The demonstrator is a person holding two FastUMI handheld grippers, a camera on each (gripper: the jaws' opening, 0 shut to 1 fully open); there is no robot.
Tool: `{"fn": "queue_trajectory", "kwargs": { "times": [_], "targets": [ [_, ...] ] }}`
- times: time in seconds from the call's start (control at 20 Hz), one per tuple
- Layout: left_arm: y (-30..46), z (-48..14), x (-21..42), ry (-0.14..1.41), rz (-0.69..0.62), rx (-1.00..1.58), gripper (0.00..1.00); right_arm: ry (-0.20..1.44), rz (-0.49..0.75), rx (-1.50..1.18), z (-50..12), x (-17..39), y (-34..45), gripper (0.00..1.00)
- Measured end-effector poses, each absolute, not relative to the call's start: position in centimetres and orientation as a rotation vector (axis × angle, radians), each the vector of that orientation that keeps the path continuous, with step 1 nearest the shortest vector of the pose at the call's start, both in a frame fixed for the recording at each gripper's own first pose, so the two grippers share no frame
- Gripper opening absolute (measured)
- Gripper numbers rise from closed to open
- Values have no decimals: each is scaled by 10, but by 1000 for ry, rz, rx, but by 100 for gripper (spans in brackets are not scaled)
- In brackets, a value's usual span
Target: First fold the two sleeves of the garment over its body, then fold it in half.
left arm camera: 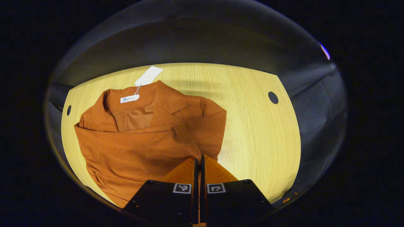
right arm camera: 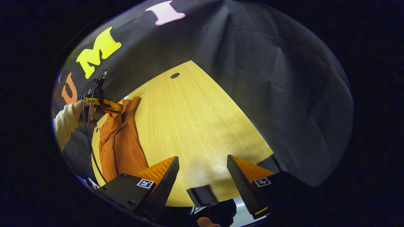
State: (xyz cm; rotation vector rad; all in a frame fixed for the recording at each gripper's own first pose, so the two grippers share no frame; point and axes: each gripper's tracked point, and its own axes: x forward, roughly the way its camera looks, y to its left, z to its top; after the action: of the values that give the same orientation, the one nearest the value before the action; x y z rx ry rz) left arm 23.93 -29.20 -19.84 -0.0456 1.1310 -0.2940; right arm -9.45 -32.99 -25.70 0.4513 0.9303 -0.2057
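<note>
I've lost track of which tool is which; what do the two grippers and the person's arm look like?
Each gripper has two wedge-shaped, ridged fingers on black blocks carrying small square black-and-white markers: the left gripper and the right gripper. In the right gripper view the left one appears farther off with black cables looping from it, held by a hand in a cream knit sleeve.

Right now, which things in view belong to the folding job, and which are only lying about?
Belong to the job:
- garment, rust-coloured, on the table
- left gripper, jaws together at the garment's edge
- right gripper, open above bare table

Only there:
- hang tag at the collar
- round hole in the tabletop
</note>
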Motion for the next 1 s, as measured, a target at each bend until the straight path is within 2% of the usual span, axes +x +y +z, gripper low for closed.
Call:
{"fn": "queue_trajectory", "kwargs": {
  "times": [0.1,0.2,0.25,0.35,0.4,0.45,0.55,0.8,1.0],
  "targets": [
    [-295,-189,235,1127,-296,-50,5,933,-202,458,-258,-98,-330,98],
    [-296,-192,236,1116,-293,-72,10,946,-197,463,-261,-99,-328,98],
    [-295,-190,235,1114,-289,-83,35,948,-189,460,-263,-94,-325,98],
    [-292,-181,232,1102,-284,-114,59,947,-172,442,-261,-88,-321,98],
    [-293,-173,231,1087,-298,-138,61,946,-160,434,-259,-83,-317,98],
    [-290,-167,230,1070,-303,-147,80,945,-148,424,-258,-77,-313,98],
    [-275,-155,226,1045,-279,-153,100,948,-114,401,-253,-65,-303,98],
    [-216,-138,202,1012,-261,-237,100,939,-6,329,-243,-33,-262,98],
    [-141,-141,164,1000,-190,-307,100,930,84,249,-239,-10,-223,98]
  ]
}}
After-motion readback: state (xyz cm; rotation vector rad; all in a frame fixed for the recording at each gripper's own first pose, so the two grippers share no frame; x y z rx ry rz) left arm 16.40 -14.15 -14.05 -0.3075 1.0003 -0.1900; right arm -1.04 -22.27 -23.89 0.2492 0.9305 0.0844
